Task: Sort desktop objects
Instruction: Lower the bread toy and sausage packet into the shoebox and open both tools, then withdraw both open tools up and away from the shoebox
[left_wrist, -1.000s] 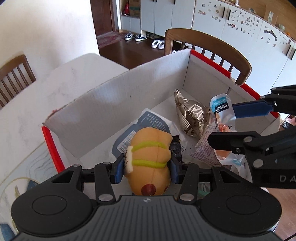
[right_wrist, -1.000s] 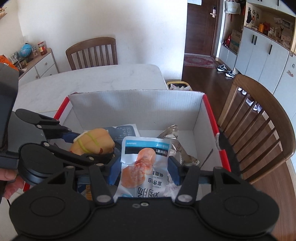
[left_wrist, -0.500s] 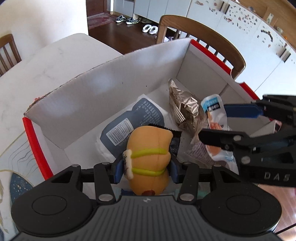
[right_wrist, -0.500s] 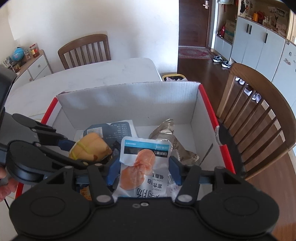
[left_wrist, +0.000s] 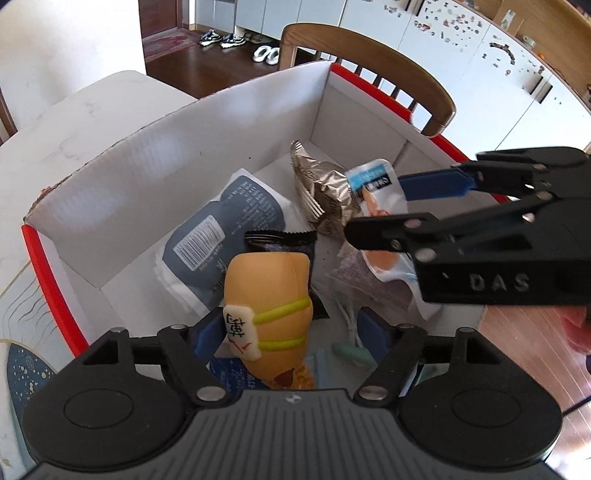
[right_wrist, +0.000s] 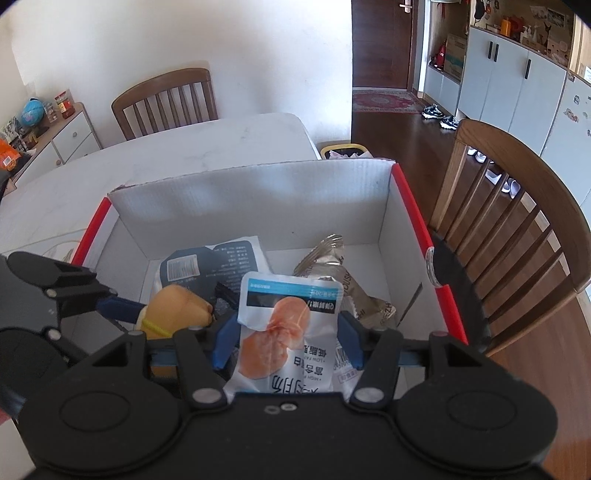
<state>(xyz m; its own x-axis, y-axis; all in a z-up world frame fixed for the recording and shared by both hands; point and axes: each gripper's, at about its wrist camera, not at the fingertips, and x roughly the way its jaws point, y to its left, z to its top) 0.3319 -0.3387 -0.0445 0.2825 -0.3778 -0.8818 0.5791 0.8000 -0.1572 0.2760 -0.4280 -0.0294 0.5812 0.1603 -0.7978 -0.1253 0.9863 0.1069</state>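
The left gripper (left_wrist: 290, 334) hangs over the near left corner of the white cardboard box with red edges (left_wrist: 192, 147), its jaws opening. The orange hot-dog-shaped toy with yellow bands (left_wrist: 271, 306) stands between them, leaning on the left pad and clear of the right one. The right gripper (right_wrist: 288, 345) clamps the white pouch printed with an orange meat picture (right_wrist: 286, 332) above the box's near edge. On the box floor lie a dark blue-and-white flat packet (left_wrist: 225, 236) toward the far left corner and a crinkled silver foil packet (left_wrist: 321, 192) toward the far right corner. A black wrapper (left_wrist: 280, 240) sits behind the toy, possibly under it. The box rests on a white marble table (right_wrist: 166, 147).
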